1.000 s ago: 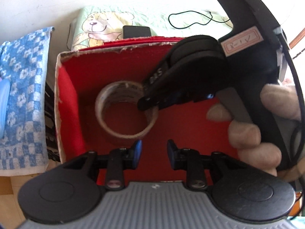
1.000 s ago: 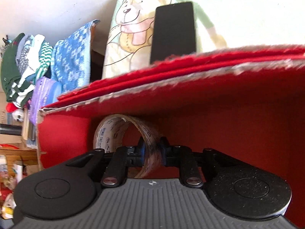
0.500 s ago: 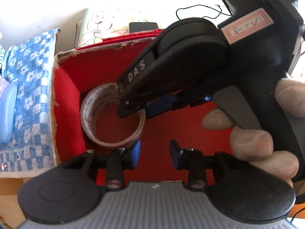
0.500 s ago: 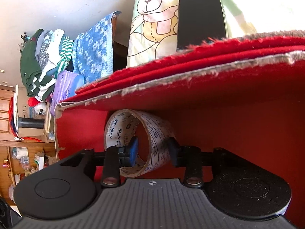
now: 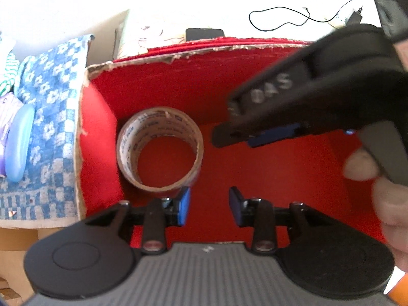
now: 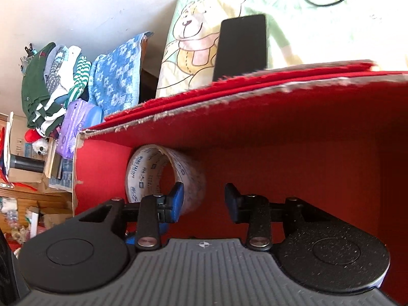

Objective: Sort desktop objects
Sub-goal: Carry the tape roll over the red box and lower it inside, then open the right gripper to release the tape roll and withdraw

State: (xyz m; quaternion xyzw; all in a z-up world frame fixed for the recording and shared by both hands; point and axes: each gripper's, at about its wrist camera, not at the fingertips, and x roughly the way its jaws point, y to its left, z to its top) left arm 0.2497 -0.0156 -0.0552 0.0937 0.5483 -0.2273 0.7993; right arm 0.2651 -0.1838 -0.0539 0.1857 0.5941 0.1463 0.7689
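A roll of clear tape (image 5: 160, 150) lies flat in the left part of a red box (image 5: 102, 132). It also shows in the right wrist view (image 6: 163, 176), against the far wall of the box (image 6: 293, 132). My left gripper (image 5: 209, 204) is open and empty just above the box's near side, to the right of the roll. My right gripper (image 6: 204, 199) is open and empty; it shows in the left wrist view (image 5: 255, 135) as a black body over the box, clear of the roll to its right.
A blue checked towel (image 5: 51, 97) lies left of the box with a blue oval object (image 5: 19, 142) on it. A black phone (image 6: 241, 46) rests on a bear-print cloth (image 6: 193, 40) behind the box. A black cable (image 5: 293, 17) lies at the back right. Clothes (image 6: 51, 76) are piled far left.
My right gripper has opened and let go of the tape roll, then drawn back to the right and up. The roll now rests alone in the box.
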